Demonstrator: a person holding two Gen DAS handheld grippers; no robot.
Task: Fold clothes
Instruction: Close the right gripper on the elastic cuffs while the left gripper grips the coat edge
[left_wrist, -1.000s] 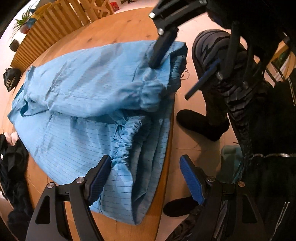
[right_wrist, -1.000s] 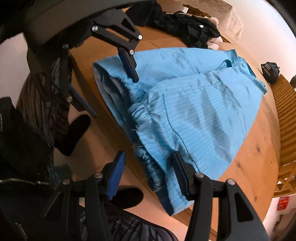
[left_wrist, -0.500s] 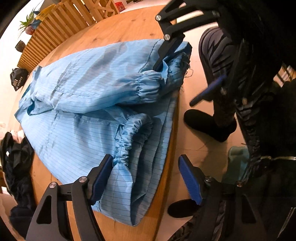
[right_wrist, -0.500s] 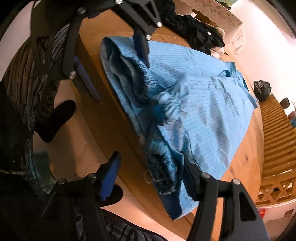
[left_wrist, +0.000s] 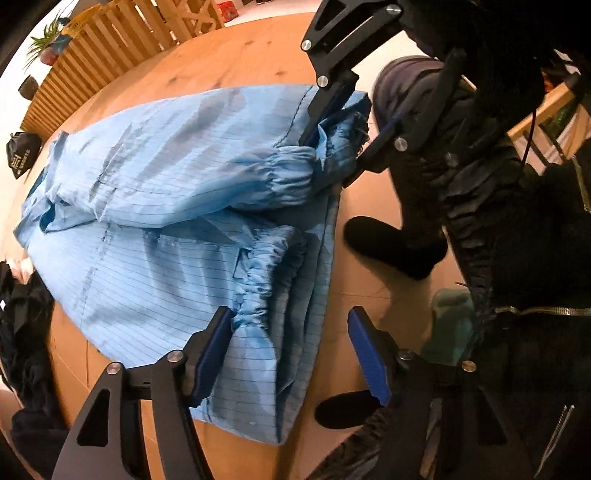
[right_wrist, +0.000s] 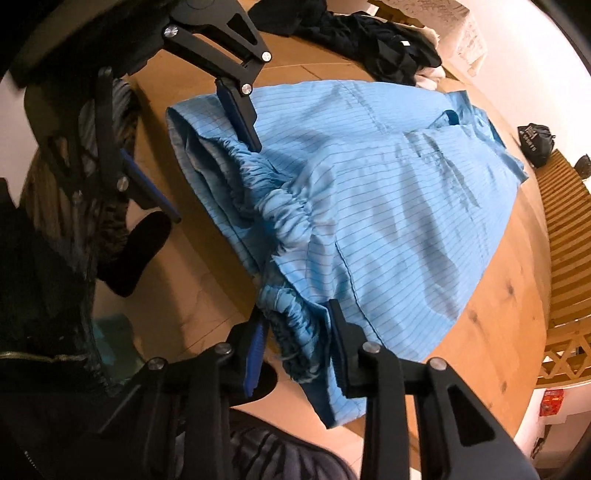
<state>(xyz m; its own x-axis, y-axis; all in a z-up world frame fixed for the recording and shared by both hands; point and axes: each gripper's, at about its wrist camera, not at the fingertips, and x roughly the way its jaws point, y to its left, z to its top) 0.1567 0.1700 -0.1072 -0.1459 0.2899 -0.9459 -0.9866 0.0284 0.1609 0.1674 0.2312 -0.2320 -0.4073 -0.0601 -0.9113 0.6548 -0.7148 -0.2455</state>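
right tool (right_wrist: 295, 343): its fingers, wide apart half a second ago, have drawn in on the frayed cuff (right_wrist: 291, 332) at the counter edge.
blue garment (left_wrist: 177, 206): the near sleeve's gathered cuff now sits bunched between those fingers.

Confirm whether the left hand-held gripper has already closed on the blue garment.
No: the left hand-held gripper stands wide open, its fingers apart over the blue garment near one gathered cuff.
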